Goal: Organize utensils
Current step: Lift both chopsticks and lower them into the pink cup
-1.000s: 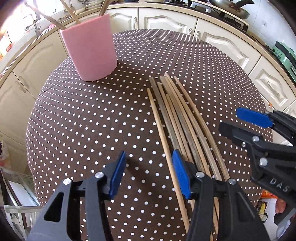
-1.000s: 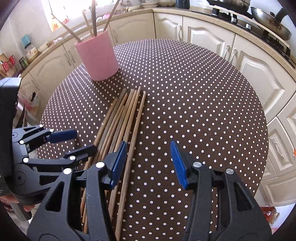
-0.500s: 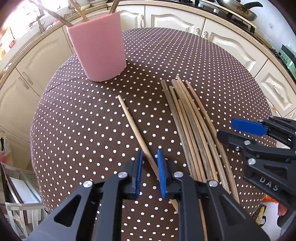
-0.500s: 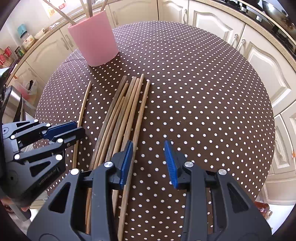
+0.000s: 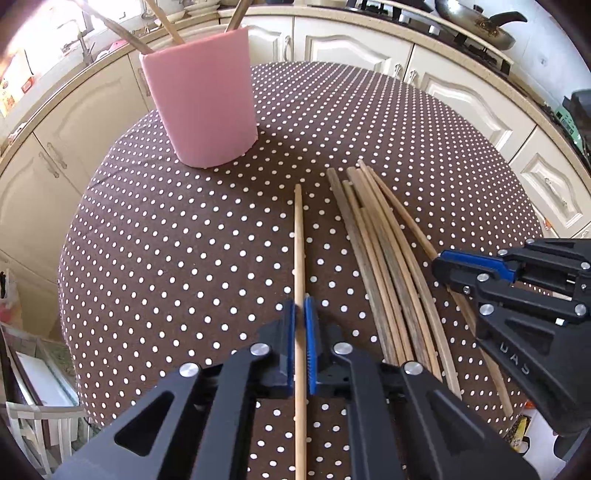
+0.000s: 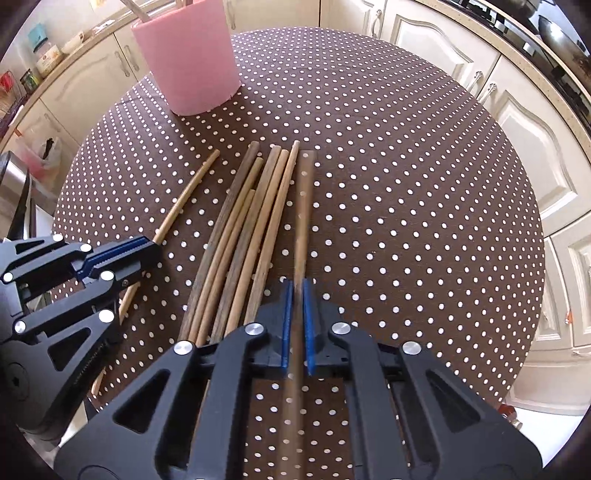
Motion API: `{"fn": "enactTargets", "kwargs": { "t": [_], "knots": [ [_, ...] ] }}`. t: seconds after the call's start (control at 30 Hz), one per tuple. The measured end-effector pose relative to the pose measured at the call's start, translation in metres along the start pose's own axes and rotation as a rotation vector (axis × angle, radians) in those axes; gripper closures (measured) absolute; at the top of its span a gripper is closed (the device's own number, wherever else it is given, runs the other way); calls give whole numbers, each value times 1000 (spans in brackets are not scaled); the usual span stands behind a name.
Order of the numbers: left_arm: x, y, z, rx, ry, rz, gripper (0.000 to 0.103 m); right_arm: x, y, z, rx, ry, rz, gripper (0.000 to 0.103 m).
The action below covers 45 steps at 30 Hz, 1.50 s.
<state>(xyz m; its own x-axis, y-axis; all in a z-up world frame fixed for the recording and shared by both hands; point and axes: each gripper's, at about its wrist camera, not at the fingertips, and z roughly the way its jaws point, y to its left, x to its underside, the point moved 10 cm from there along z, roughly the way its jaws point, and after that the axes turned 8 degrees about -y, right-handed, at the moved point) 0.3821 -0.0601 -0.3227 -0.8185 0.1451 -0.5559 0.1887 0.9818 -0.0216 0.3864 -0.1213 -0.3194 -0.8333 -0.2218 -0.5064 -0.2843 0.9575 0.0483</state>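
My left gripper [image 5: 300,314] is shut on a pale chopstick [image 5: 298,236] that runs straight ahead, apart from the bundle. Several wooden chopsticks [image 5: 384,258] lie side by side on the dotted brown tablecloth [image 5: 184,240] to its right. My right gripper [image 6: 297,295] is shut on a darker chopstick [image 6: 303,206] at the right edge of the chopstick bundle [image 6: 240,229]. A pink holder [image 5: 201,96] with a few sticks in it stands at the far left of the table; in the right wrist view the pink holder [image 6: 188,51] is far ahead. Each gripper shows in the other's view: right gripper [image 5: 443,264], left gripper [image 6: 147,251].
The round table drops off on all sides, and cream kitchen cabinets [image 5: 369,48] curve around behind it. A pan [image 5: 476,20] sits on the stove at the far right. Bare cloth [image 6: 406,221] spreads right of the bundle.
Both grippers went from open to shut, each on one chopstick. The left one drew its pale stick leftward out of the bundle. The right one shifted left onto the bundle's rightmost stick.
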Motion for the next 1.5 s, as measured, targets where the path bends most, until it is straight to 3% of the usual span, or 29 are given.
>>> {"fn": "enactTargets", "kwargs": {
  "t": [0.1,0.27,0.73,0.93,1.2,1.5],
  "knots": [
    [0,3,-5,37,-35,-24,97,-2,1,-3,-24,-38,22,97],
    [-16,14,-33,68,-163,-34,97,-8,0,-33,-51,-166,35,97],
    [-74,51,-162,111,-702,-123,97,-75,32,-150,-279,-661,79,97],
    [-106,73,-202,106,-903,-174,97,-113,60,-177,-315,-844,38,97],
    [-155,88,-213,66,-1081,-216,97,-168,71,-174,-320,-995,49,97],
    [-205,123,-195,19,-1183,-295,97,-218,70,-160,-313,-1125,78,97]
  ]
}}
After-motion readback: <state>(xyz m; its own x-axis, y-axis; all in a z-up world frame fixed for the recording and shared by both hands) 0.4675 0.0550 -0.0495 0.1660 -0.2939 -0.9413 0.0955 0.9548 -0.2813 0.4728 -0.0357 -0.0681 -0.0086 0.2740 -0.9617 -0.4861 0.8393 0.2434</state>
